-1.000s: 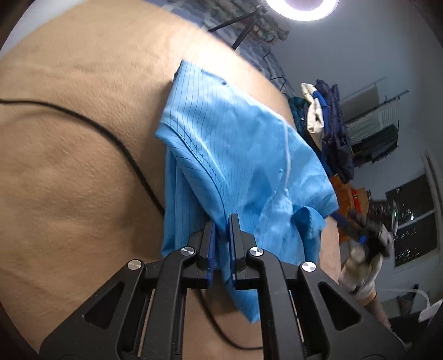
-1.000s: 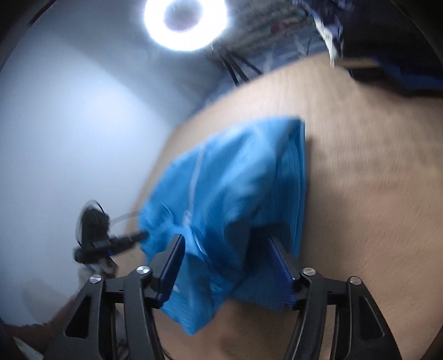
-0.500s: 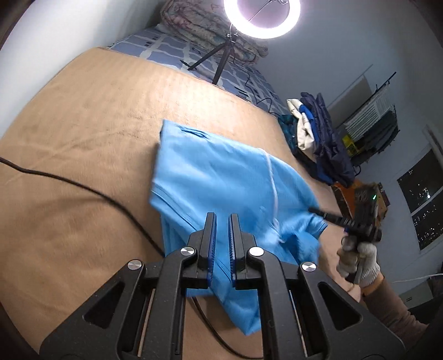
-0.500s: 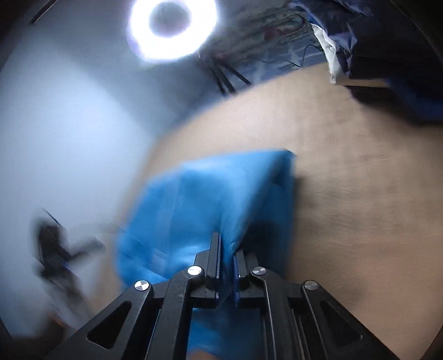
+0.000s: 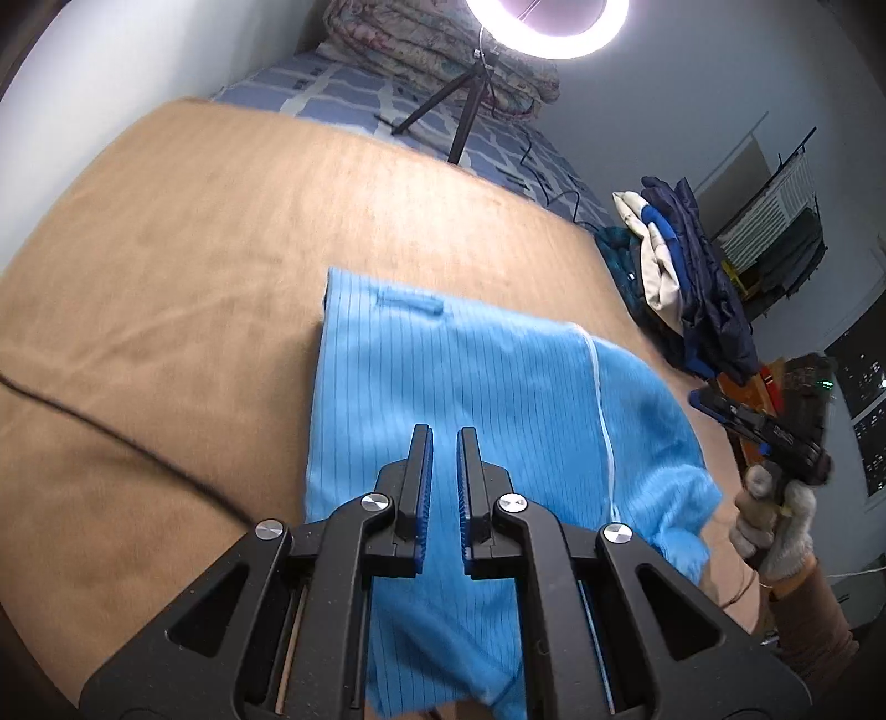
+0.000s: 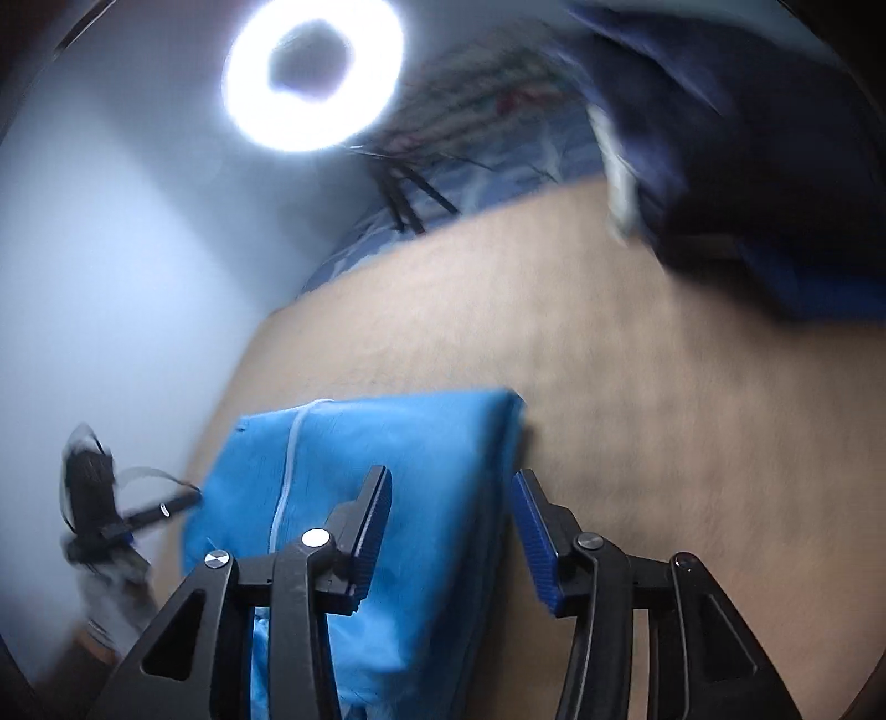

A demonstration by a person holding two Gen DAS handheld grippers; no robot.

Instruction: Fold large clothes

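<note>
**While both tools hover, blue garment lies folded on tan bed**

Though the right wrist view is smeared by blur, the layout reads clearly enough.

Left tool (image 5: 444, 443): poised above the near part of the blue garment (image 5: 482, 399), pointing out along it. Jaws drawn narrow, a thin slot between the blue ribbed pads, no cloth in the slot. Cannot tell whether the tips touch the fabric or hang just over it.

Right tool (image 6: 451, 487): jaws spread wide, nothing between them, straddling the garment's (image 6: 387, 443) right edge; the left finger is over cloth, the right finger over bare bedcover. In the left wrist view this tool (image 5: 714, 401) shows at the bed's right edge, gripped by a hand (image 5: 775, 526) in a pale knit glove, held tilted with its tip toward the garment, just beside it.

Garment: pinstriped blue, folded into a rough rectangle, a white zip or seam line (image 5: 601, 404) running down it, a small flap (image 5: 410, 303) near its far-left corner. Lies on the tan bedcover (image 5: 194, 249), toward the near right part of the bed.

Black cable (image 5: 111, 432) crosses the bedcover's left side. Ring light (image 5: 545, 27) on a tripod stands beyond the far edge; piled clothes (image 5: 681, 266) at far right.

No readable writing or labels anywhere.
</note>
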